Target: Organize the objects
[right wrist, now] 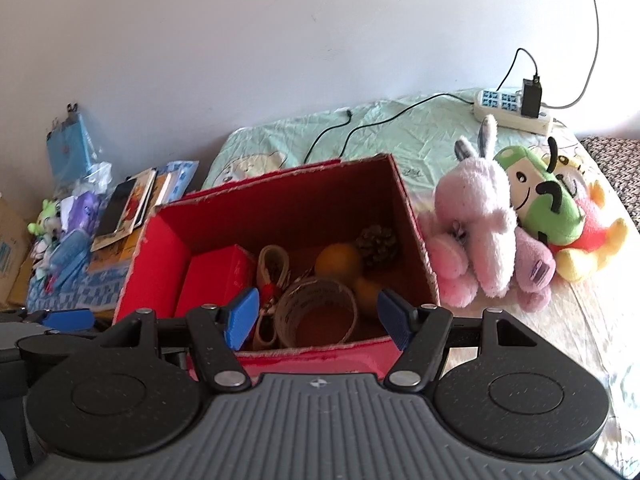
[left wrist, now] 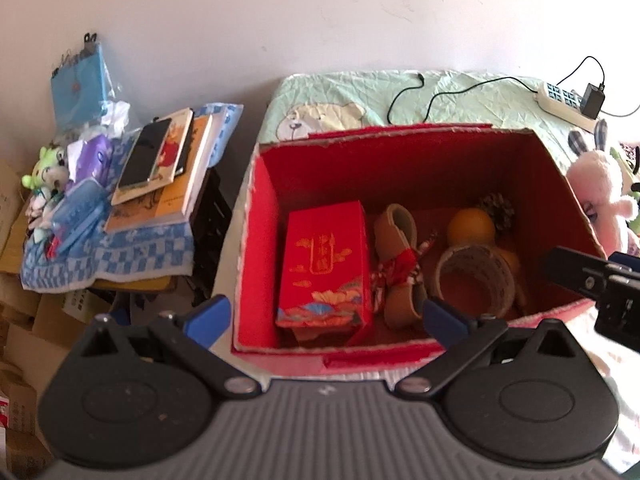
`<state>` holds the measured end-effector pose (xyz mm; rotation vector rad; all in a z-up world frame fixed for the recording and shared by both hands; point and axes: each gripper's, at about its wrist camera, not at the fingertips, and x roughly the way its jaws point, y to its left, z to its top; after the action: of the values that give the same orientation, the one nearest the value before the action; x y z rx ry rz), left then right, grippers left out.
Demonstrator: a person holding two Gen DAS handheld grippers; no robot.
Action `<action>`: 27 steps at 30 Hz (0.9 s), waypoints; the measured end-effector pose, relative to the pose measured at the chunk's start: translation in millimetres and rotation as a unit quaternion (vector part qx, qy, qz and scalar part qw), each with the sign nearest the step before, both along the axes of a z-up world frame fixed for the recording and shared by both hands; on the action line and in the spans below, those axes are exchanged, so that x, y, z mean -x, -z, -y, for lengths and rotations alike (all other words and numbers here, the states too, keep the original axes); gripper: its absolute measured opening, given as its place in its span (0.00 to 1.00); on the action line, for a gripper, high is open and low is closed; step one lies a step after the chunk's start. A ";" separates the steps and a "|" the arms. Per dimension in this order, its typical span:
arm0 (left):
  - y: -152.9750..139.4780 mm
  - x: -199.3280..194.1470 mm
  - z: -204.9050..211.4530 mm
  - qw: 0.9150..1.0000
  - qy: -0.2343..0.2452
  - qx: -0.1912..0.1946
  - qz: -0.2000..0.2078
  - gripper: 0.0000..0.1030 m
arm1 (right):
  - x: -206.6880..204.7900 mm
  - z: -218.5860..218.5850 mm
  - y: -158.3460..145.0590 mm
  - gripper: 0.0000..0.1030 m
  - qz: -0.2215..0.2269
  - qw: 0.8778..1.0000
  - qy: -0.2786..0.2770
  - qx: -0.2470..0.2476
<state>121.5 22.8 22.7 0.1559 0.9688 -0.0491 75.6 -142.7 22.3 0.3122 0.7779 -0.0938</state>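
An open red cardboard box (left wrist: 256,240) (right wrist: 156,264) stands on the bed. Inside lie a small red packet box (left wrist: 324,268) (right wrist: 216,280), a tape roll (left wrist: 472,280) (right wrist: 316,312), an orange (left wrist: 470,226) (right wrist: 338,264), a pine cone (left wrist: 498,208) (right wrist: 376,246) and tan shoes with a red bow (left wrist: 396,268). My left gripper (left wrist: 326,316) is open and empty over the box's near edge. My right gripper (right wrist: 318,316) is open and empty over the box's near right part; it also shows at the right in the left wrist view (left wrist: 592,276).
Plush toys lie right of the box: a pink rabbit (right wrist: 484,232), a green one (right wrist: 540,196) and a yellow-red one (right wrist: 588,240). A power strip (right wrist: 512,112) with cables lies at the back. Left, a stand holds books, a phone (left wrist: 146,152) and small items.
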 end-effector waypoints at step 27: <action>20.0 -13.6 0.0 1.000 0.004 0.007 0.007 0.99 | -25.2 -5.3 18.3 0.66 -0.011 0.998 0.008 0.065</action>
<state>135.1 22.7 2.7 0.1471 0.9532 -0.0613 100.8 -137.4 4.0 0.1942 0.7881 -0.1614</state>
